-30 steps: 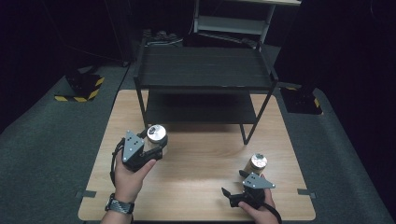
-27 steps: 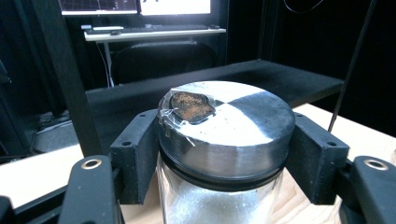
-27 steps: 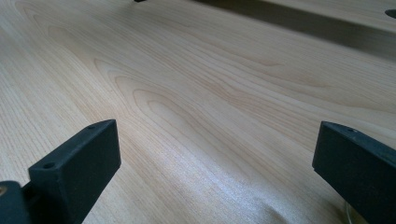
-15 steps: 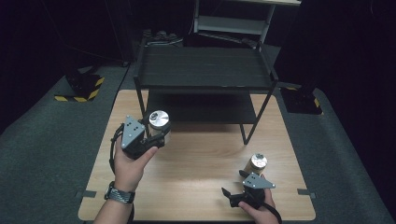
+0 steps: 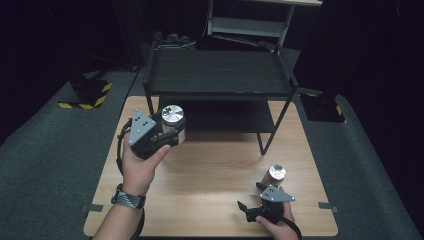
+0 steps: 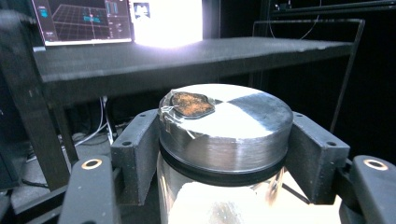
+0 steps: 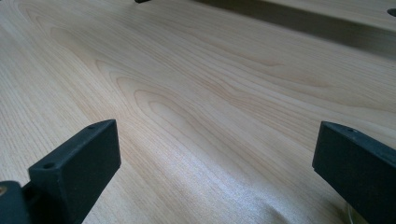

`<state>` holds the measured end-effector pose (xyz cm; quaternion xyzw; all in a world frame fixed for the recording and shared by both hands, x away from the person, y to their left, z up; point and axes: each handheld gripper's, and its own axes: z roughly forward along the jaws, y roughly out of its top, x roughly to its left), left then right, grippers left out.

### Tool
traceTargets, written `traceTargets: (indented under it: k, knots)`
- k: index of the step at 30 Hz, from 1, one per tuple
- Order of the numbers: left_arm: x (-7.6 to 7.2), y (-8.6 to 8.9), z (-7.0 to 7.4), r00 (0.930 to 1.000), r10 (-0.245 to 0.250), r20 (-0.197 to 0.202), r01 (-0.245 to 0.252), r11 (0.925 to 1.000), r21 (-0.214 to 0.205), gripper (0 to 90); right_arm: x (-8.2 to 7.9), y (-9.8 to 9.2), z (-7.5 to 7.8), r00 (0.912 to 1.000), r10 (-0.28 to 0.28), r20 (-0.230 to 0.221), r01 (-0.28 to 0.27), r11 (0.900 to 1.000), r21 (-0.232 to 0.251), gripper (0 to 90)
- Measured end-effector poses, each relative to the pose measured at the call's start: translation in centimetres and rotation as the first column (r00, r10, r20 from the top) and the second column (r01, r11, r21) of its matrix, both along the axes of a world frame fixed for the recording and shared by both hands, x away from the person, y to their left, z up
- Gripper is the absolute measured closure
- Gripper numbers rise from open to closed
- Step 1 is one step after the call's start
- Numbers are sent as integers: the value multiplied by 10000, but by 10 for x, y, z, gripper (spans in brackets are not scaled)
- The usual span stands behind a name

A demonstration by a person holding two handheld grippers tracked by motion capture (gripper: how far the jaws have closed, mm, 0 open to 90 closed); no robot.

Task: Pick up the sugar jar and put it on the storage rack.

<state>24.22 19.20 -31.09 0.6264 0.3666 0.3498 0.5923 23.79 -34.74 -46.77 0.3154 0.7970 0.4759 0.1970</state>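
My left gripper (image 5: pixel 167 134) is shut on a glass jar with a silver lid (image 5: pixel 172 117) and holds it up off the wooden table (image 5: pixel 210 165), just in front of the black two-tier shelf (image 5: pixel 220 75). In the left gripper view the jar (image 6: pixel 224 126) sits clamped between both black jaws, with a torn brown sticker on its lid. The shelf's top board (image 6: pixel 187 56) is level with the lid, just behind it. My right gripper (image 5: pixel 250 209) rests low at the table's front right. In the right gripper view it (image 7: pixel 215 158) stands wide open over bare wood.
A second jar with a copper-coloured lid (image 5: pixel 274 175) stands on the table right beside the right gripper. The shelf's front right leg (image 5: pixel 265 135) reaches the table near the middle. A lit monitor (image 6: pixel 84 21) shows behind the shelf.
My left gripper has carried the silver-lidded jar up and forward to the right, toward the shelf. The right gripper and the copper-lidded jar have stayed put.
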Motion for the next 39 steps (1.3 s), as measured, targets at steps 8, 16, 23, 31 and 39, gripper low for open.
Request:
traceTargets:
  k: [8,16,23,31,39]
  knots:
    - [4,-2,16,9998,-44,193,47,9999,-149,329,0,0,0,10000,-6,-25,6,10000,26,8]
    - [7,-9,34,9990,41,439,-33,9998,-187,330,0,-1,0,10000,-2,-16,2,10000,53,8]
    - [12,-15,51,9974,172,697,-151,9994,-308,330,0,-1,0,10000,29,-4,-29,10000,59,8]
    - [23,-21,63,9960,278,843,-232,9982,-559,331,1,-2,-1,10000,40,0,-40,9999,105,8]
    - [33,-27,76,9933,452,1059,-390,9974,-598,332,1,-3,-1,10000,55,-27,-55,9999,130,8]
